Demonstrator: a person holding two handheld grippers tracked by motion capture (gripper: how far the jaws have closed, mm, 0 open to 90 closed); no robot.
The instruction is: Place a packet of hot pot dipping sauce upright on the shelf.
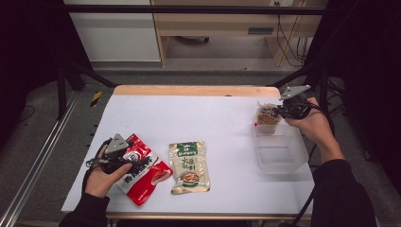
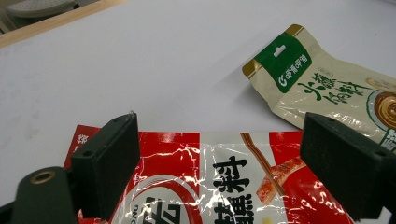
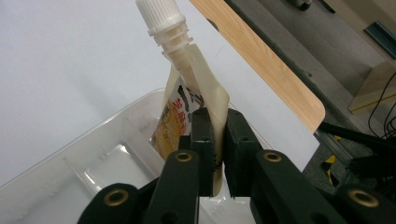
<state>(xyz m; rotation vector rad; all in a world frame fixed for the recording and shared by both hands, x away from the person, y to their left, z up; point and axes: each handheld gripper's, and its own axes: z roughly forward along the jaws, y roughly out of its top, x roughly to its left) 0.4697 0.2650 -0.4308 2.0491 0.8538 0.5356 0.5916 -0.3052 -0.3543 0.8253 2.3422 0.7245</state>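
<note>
My right gripper [image 3: 217, 140] is shut on a spouted pouch [image 3: 194, 93] with a white screw cap, holding it over the far end of a clear plastic bin [image 3: 70, 168]. In the high view the spouted pouch [image 1: 267, 116] hangs at the bin's [image 1: 283, 163] far rim, with the right gripper [image 1: 283, 110] beside it. My left gripper [image 2: 219, 161] is open, its jaws straddling a red and white sauce packet [image 2: 224, 182] that lies flat on the table. That red packet [image 1: 146, 175] sits at front left under the left gripper [image 1: 135, 164]. A cream and green packet [image 1: 189, 166] lies just right of it.
The white table top [image 1: 198, 118] has a wooden far edge [image 1: 196, 90]. Black frame bars stand at both sides, and a metal rail runs along the left. Cables and a desk lie beyond the table.
</note>
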